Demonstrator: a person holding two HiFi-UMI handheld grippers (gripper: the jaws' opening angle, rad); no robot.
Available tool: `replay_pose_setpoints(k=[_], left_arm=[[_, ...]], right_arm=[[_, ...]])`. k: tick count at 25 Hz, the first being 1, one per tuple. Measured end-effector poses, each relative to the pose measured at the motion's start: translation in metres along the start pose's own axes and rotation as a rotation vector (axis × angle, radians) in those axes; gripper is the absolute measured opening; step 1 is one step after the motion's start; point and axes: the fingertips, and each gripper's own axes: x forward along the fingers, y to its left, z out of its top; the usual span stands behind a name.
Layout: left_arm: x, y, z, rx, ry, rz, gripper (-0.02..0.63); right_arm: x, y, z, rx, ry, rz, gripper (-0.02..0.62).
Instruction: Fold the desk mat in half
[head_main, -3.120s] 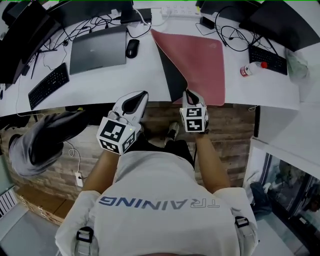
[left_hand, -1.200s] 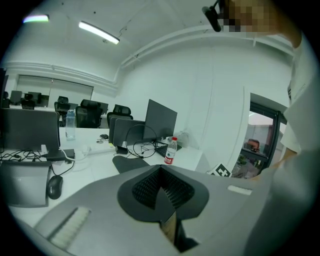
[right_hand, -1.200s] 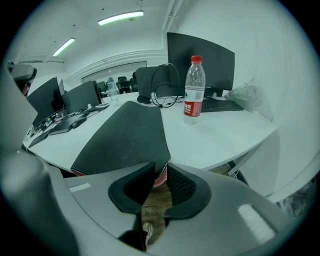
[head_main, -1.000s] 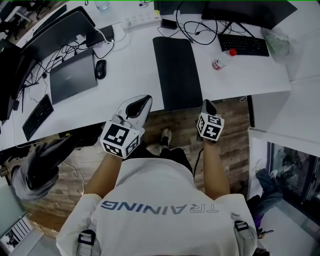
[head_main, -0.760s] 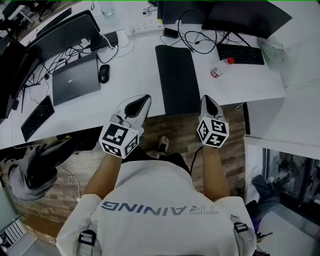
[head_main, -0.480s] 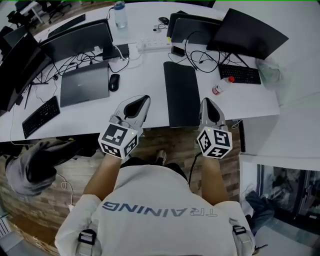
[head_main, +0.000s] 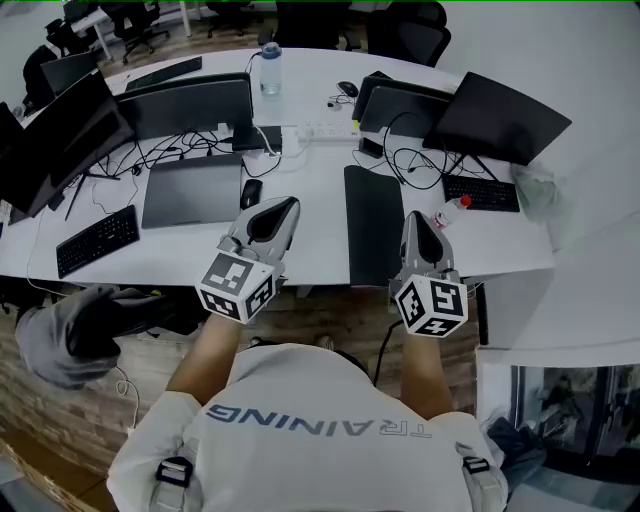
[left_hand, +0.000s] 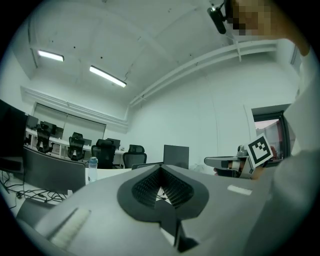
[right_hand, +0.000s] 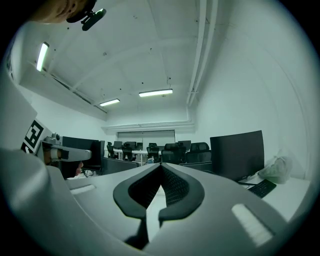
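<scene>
The desk mat (head_main: 374, 224) lies folded on the white desk (head_main: 310, 222) as a narrow dark strip running from the near edge toward the back. Both grippers are held up in front of the desk, off the mat. My left gripper (head_main: 276, 209) hovers left of the mat, its jaws shut with nothing between them (left_hand: 160, 171). My right gripper (head_main: 414, 220) hovers just right of the mat's near end, also shut and empty (right_hand: 161, 168). Both gripper views point up at the room and ceiling, and neither shows the mat.
A closed laptop (head_main: 192, 190) and a mouse (head_main: 250, 192) lie left of the mat. A keyboard (head_main: 97, 240) is at far left, another keyboard (head_main: 482, 194) at right. A red-capped bottle (head_main: 447, 212) lies right of the mat. Monitors, cables and a power strip (head_main: 318, 131) crowd the back.
The mat, earlier pink side up and half turned, now lies folded dark. Both grippers have drawn back from its near edge and risen; the head view has tilted up.
</scene>
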Motion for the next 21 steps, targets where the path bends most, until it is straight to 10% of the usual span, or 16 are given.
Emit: replay_pose_setpoints(k=[21], left_arm=[[0.015,-0.007,-0.002,0.004,0.005,-0.071,0.002]], right_arm=[[-0.004,-0.010,-0.009,0.006,0.008,-0.049,0.014]])
